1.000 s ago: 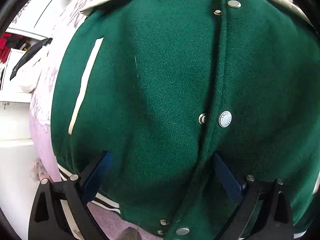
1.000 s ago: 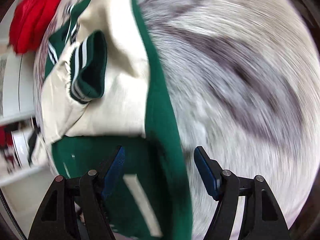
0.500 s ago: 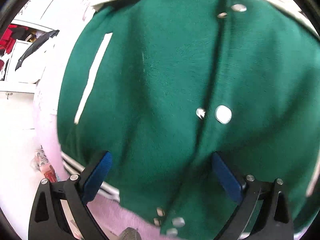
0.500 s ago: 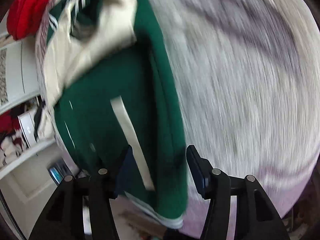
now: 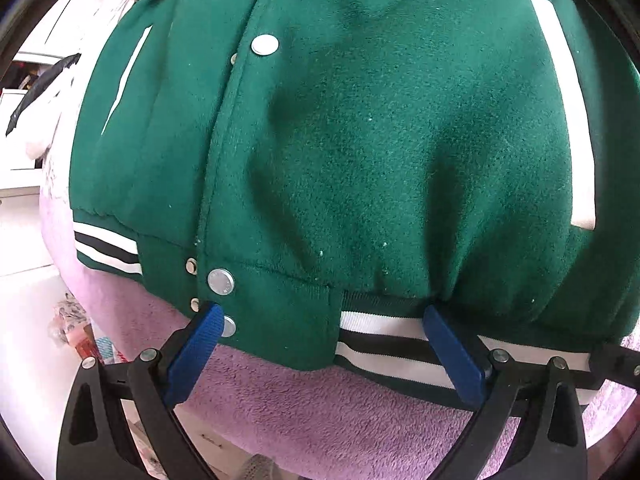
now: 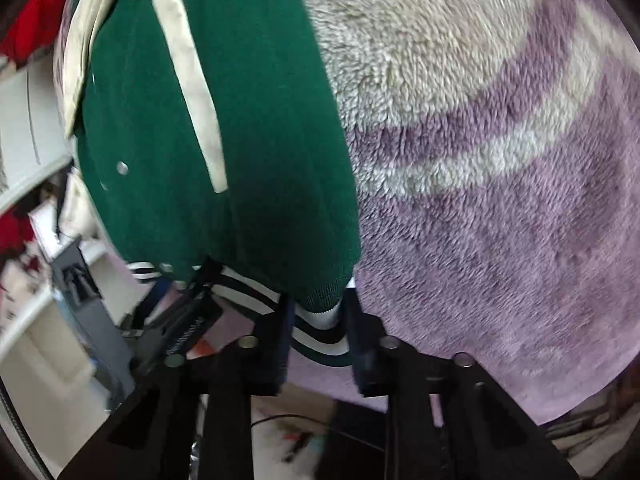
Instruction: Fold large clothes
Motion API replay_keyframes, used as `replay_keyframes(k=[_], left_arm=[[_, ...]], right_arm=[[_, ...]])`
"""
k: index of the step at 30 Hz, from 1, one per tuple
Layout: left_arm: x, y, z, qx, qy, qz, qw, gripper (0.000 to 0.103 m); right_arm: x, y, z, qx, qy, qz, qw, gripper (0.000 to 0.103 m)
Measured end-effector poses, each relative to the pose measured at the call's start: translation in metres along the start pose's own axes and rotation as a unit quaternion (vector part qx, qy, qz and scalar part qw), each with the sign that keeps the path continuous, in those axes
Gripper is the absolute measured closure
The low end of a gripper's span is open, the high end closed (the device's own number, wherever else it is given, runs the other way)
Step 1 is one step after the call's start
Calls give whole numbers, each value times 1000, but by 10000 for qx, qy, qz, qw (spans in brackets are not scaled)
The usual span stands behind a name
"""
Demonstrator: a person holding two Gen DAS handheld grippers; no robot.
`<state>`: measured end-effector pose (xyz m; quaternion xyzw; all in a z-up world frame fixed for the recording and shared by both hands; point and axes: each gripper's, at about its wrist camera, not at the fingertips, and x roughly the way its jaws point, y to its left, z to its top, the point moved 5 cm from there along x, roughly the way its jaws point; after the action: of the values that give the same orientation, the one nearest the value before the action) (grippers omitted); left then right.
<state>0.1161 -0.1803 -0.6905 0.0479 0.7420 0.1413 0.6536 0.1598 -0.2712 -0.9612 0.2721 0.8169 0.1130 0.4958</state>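
Note:
A green varsity jacket (image 5: 360,140) with silver snaps and cream pocket strips lies front up on a fuzzy lilac and cream blanket (image 5: 320,412). Its striped hem band (image 5: 380,332) faces me. My left gripper (image 5: 320,320) is open, its blue pads either side of the hem near the snap placket. In the right wrist view the jacket (image 6: 240,140) fills the left half. My right gripper (image 6: 318,312) is shut on the striped hem corner (image 6: 320,320) at the jacket's right edge.
The blanket (image 6: 500,200) spreads to the right of the jacket. White shelves and drawers (image 5: 20,208) stand at the left with red items (image 6: 24,28) on them. The other gripper's black body (image 6: 176,328) shows at the left under the hem.
Both grippers drew back to the jacket's hem. The right gripper's jaws narrowed and closed on the hem corner. The left gripper stayed open.

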Motion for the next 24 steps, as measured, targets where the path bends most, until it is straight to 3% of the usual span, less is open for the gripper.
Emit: replay_keyframes(k=[4, 9, 12, 15, 17, 18, 19, 21, 22, 23, 24], left_arm=[[9, 1, -6, 18, -83, -71, 9999, 0], [3, 27, -15, -143, -38, -247, 9996, 0], [-13, 76, -28, -636, -135, -396, 9971, 0], [-10, 149, -38, -1232, -188, -166, 9921, 0], [8, 213, -43, -1726, -153, 43, 9849, 0], [15, 231, -44, -1889, -115, 76, 9819, 0], [27, 258, -45, -2154, -73, 49, 9765, 0], [52, 305, -49, -2830, -10, -546, 9576, 3], [64, 325, -51, -3167, -24, -979, 9435, 3], [76, 348, -52, -3566, -106, -1441, 9230, 3], [85, 364, -53, -3843, -132, -1676, 9078, 3]], right_arm=[[9, -13, -11, 59, -131, -373, 9992, 94], [15, -1, -20, 223, 150, -471, 9985, 92], [-8, 29, -38, 235, 85, -213, 9995, 88], [-26, 69, -49, -111, -181, -17, 9998, 78], [-26, 112, -51, -421, -219, 430, 9979, 56], [-20, 134, -49, -561, -152, 743, 9955, 51], [-16, 149, -43, -632, -88, 965, 9933, 47], [6, 189, -16, -682, 12, 1349, 9885, 47], [27, 212, -6, -698, 80, 1517, 9859, 47], [41, 225, 4, -654, 137, 1610, 9847, 47], [53, 240, 12, -629, 197, 1701, 9832, 47]])
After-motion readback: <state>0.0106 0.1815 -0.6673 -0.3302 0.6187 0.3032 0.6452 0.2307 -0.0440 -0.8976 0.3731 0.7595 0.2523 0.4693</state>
